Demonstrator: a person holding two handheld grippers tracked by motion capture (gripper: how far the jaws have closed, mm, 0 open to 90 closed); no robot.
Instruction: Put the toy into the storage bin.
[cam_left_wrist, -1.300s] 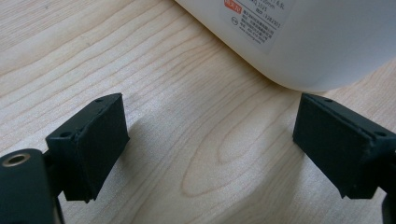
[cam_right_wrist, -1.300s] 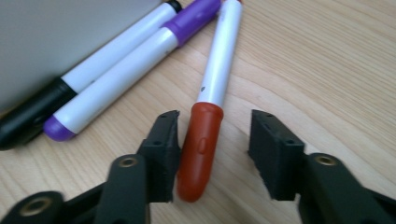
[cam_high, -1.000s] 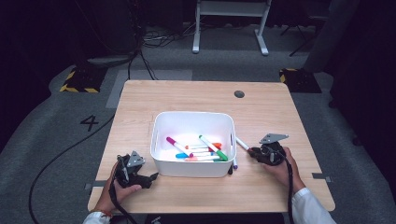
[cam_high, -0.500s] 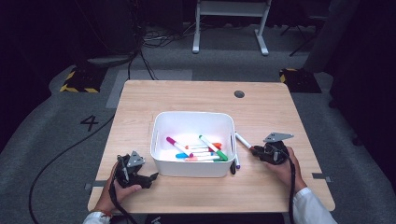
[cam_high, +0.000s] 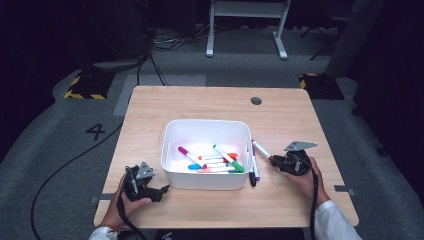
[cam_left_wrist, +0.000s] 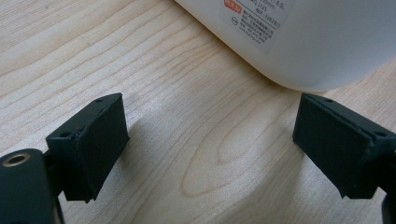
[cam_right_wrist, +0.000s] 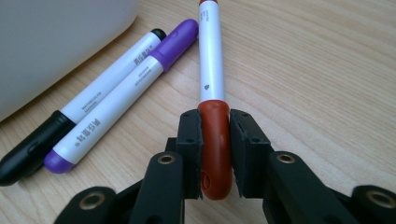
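Red marker clamped in right gripper jaws; left gripper jaws released.

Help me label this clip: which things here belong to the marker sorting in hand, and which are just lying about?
Part of the job:
- red marker, clamped in the right gripper
- white bin with markers inside
- purple marker and black marker beside the bin

Just around:
- left gripper, open, idle
- floor cables
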